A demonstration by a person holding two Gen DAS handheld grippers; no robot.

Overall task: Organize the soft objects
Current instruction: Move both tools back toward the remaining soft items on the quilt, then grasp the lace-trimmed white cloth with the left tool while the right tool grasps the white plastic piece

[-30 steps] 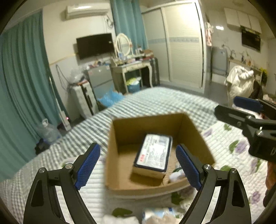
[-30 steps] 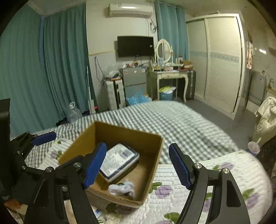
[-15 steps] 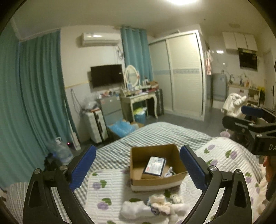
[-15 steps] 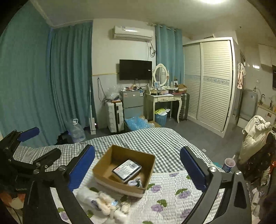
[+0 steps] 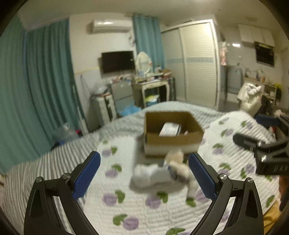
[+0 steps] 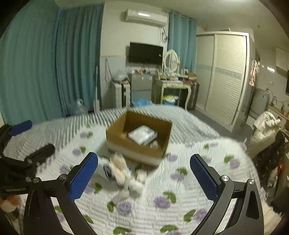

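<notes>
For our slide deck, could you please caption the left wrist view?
Open left gripper above a pile of soft objects before the cardboard box on the quilt.

This was a lived-in home bedroom: a bed [image 6: 180,207] under a floral quilt filled the foreground, with teal curtains [image 6: 54,72], a wall-mounted television [image 6: 146,52], an air conditioner [image 6: 145,17], a dressing table with oval mirror [image 6: 171,83] and a sliding-door wardrobe [image 6: 224,76] along the far walls.

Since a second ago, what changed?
Both grippers pulled back from over the cardboard box, then dipped toward the soft pile in front of it. Nothing was grasped or released. Left gripper and right gripper remain open; the box, its contents and the pile stayed put.
</notes>
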